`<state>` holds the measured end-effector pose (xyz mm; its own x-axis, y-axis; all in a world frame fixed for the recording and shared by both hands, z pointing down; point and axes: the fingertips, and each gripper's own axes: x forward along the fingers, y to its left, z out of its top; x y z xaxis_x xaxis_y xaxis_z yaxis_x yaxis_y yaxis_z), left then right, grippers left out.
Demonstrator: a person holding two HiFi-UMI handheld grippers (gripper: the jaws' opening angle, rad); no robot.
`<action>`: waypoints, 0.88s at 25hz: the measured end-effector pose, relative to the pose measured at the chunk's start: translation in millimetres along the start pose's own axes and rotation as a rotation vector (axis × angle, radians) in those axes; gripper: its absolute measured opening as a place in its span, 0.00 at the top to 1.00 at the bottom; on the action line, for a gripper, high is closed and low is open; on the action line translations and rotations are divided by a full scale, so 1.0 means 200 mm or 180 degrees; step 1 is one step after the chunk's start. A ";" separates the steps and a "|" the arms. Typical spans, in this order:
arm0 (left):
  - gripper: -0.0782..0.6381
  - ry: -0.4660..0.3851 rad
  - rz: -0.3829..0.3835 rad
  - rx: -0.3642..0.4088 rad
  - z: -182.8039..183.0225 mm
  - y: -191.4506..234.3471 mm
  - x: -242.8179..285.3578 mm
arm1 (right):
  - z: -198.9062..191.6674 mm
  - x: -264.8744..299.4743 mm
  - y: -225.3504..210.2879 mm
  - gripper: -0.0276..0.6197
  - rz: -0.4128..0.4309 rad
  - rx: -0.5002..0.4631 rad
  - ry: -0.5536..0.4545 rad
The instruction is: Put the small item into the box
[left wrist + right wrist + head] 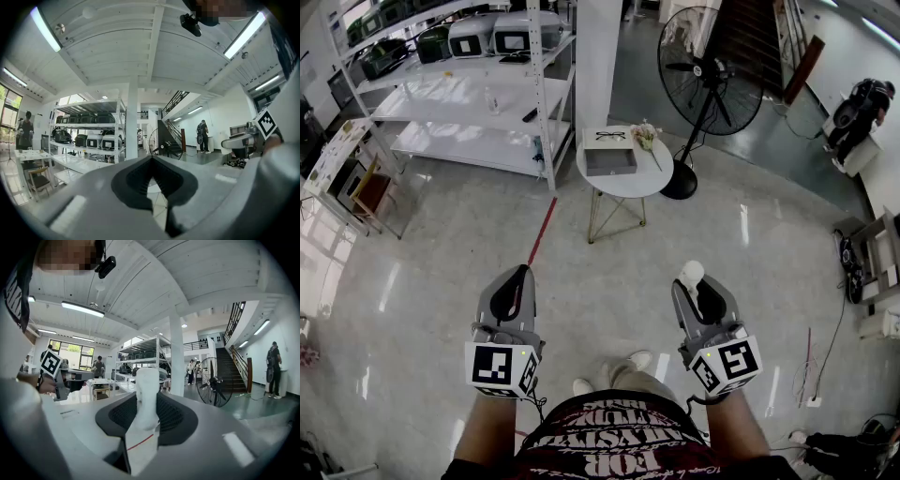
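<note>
My left gripper [519, 281] hangs low over the floor, its jaws pressed together on nothing; I judge it is simply parked out of the way. Ahead, well apart from both tools, the grey box [610, 159] sits open on the small round table [630, 190], ready to take a drop from above. My right gripper [694, 284] has its jaws clamped on the small white item [147, 394], which stands upright between the pads with its tip poking out, a grip that should carry steadily.
</note>
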<state>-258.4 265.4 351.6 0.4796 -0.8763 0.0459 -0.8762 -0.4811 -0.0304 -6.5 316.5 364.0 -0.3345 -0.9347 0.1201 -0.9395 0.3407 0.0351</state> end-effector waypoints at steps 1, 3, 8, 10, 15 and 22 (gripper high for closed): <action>0.89 -0.0004 0.0003 -0.0001 0.00 0.01 -0.02 | 0.00 -0.01 0.02 0.73 0.0014 0.0002 0.0007; 0.89 -0.0013 0.0008 -0.0001 0.00 0.02 -0.06 | -0.01 -0.02 0.06 0.73 0.0048 0.0027 0.0021; 0.89 -0.0006 0.0036 -0.0012 -0.02 0.05 -0.13 | -0.02 -0.05 0.12 0.72 0.0150 0.0095 0.0022; 0.89 0.0042 0.0035 -0.0024 -0.02 0.04 -0.14 | -0.01 -0.07 0.14 0.72 0.0199 0.0065 0.0014; 0.89 0.0152 -0.0042 -0.0040 -0.12 -0.03 -0.09 | -0.02 -0.08 0.11 0.72 0.0302 0.0026 0.0032; 0.89 0.0196 -0.0090 -0.0066 -0.17 -0.19 0.20 | -0.13 0.01 -0.19 0.72 0.0285 0.0102 0.0116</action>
<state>-208.1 248.6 387.9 0.5008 -0.8588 0.1078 -0.8634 -0.5045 -0.0074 31.1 305.0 388.7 -0.4149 -0.8962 0.1574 -0.9081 0.4187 -0.0092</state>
